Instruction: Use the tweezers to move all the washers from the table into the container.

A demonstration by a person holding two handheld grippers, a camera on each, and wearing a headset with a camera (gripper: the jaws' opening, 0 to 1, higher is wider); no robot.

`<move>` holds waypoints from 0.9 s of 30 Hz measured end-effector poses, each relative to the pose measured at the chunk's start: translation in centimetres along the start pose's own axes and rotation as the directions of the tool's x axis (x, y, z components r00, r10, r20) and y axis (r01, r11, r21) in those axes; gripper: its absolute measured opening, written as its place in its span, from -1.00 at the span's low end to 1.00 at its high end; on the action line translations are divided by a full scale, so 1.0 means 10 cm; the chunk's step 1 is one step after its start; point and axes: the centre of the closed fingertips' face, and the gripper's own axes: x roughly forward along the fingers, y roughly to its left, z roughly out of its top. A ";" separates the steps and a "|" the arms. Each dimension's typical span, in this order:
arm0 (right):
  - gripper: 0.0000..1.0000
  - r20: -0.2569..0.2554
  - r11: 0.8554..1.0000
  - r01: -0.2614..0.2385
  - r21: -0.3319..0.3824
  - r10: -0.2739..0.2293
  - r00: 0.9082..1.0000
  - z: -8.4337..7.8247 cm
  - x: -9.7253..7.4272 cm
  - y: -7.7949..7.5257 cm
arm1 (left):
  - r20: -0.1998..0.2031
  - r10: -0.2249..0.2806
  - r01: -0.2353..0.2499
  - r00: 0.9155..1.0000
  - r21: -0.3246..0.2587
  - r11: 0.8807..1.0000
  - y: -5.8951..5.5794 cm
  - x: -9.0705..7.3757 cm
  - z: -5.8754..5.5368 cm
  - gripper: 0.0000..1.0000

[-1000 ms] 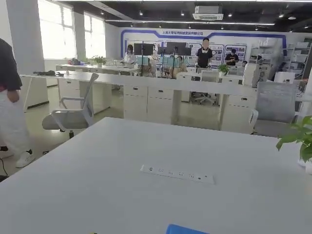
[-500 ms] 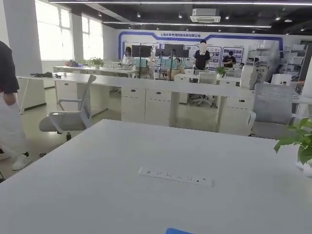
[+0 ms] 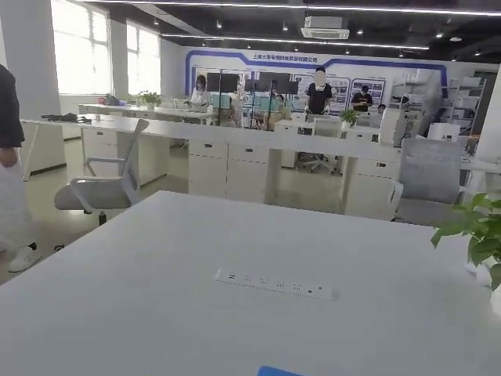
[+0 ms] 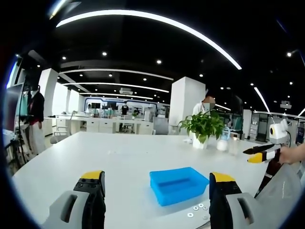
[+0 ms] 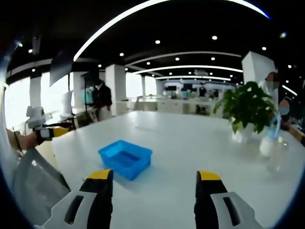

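A blue open container (image 4: pixel 178 183) sits on the white table (image 4: pixel 119 162), straight ahead of my left gripper (image 4: pixel 157 176), whose jaws stand wide apart with nothing between them. Several small washers (image 4: pixel 198 210) lie on the table just to the right of the container's near side. My right gripper (image 5: pixel 153 175) is also open and empty, with the container (image 5: pixel 125 160) ahead and to its left. The top edge of the container (image 3: pixel 278 371) peeks in at the bottom of the head view. The right gripper (image 4: pixel 259 155) shows at the far right of the left gripper view.
A power strip (image 3: pixel 274 283) lies mid-table. A potted plant (image 3: pixel 473 235) stands at the table's right edge, with a small bottle (image 5: pixel 267 143) beside it. An office chair (image 3: pixel 102 188) and a person (image 3: pixel 12 157) are off to the left, and desks stand behind.
The head camera has shifted slightly, so the scene sits a little lower and further left. No thing on the table has visibly moved.
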 end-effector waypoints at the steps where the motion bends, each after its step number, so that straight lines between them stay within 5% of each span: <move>1: 0.36 -0.019 1.000 -0.008 -0.006 0.008 1.000 -0.03 0.00 0.01 | -0.003 0.001 -0.001 1.000 0.006 1.000 0.00 0.00 0.00 0.84; 4: 0.33 -0.038 0.999 -0.009 -0.037 0.008 0.999 -0.03 0.00 0.03 | -0.028 -0.014 0.015 0.999 0.022 1.000 -0.03 -0.01 -0.03 0.82; 8: 0.29 -0.083 0.997 -0.052 -0.064 0.047 0.995 -0.04 -0.02 0.07 | -0.146 -0.063 0.073 0.987 0.061 0.995 -0.10 -0.01 -0.20 0.66; 11: 0.11 -0.113 0.983 -0.132 -0.126 0.118 0.987 0.01 0.02 0.28 | -0.200 -0.128 0.144 0.971 0.063 0.988 -0.20 0.00 -0.28 0.43; 13: -0.12 -0.130 0.971 -0.182 -0.156 0.163 0.978 0.03 0.05 0.42 | -0.253 -0.186 0.213 0.949 0.086 0.973 -0.26 0.00 -0.37 0.20; 15: -0.29 -0.161 0.953 -0.254 -0.164 0.228 0.960 0.02 0.11 0.62 | -0.327 -0.241 0.290 0.913 0.108 0.951 -0.33 -0.01 -0.49 -0.02; 17: -0.36 -0.197 0.932 -0.330 -0.150 0.298 0.934 -0.03 0.19 0.82 | -0.369 -0.287 0.346 0.884 0.103 0.933 -0.39 0.00 -0.56 -0.10; 18: -0.38 -0.229 0.913 -0.376 -0.158 0.336 0.913 -0.09 0.23 0.94 | -0.400 -0.320 0.385 0.859 0.091 0.918 -0.43 0.01 -0.62 -0.14; 19: -0.40 -0.252 0.904 -0.396 -0.159 0.351 0.902 -0.13 0.26 1.01 | -0.419 -0.339 0.409 0.842 0.089 0.908 -0.45 0.02 -0.66 -0.19; 21: -0.48 -0.289 0.876 -0.455 -0.158 0.400 0.870 -0.24 0.33 1.18 | -0.489 -0.384 0.480 0.784 0.085 0.873 -0.53 0.03 -0.79 -0.24; 22: -0.51 -0.309 0.869 -0.470 -0.157 0.409 0.859 -0.28 0.35 1.23 | -0.523 -0.409 0.515 0.748 0.069 0.854 -0.58 0.03 -0.87 -0.27; 23: -0.54 -0.333 0.859 -0.487 -0.161 0.417 0.846 -0.34 0.40 1.30 | -0.537 -0.421 0.531 0.731 0.060 0.845 -0.60 0.04 -0.91 -0.31; 24: -0.57 -0.353 0.847 -0.505 -0.166 0.427 0.832 -0.39 0.41 1.35 | -0.566 -0.449 0.557 0.691 0.022 0.830 -0.65 0.02 -0.98 -0.36; 27: -0.62 -0.441 0.807 -0.557 -0.195 0.435 0.785 -0.57 0.49 1.49 | -0.616 -0.462 0.610 0.639 0.040 0.791 -0.70 0.04 -1.12 -0.53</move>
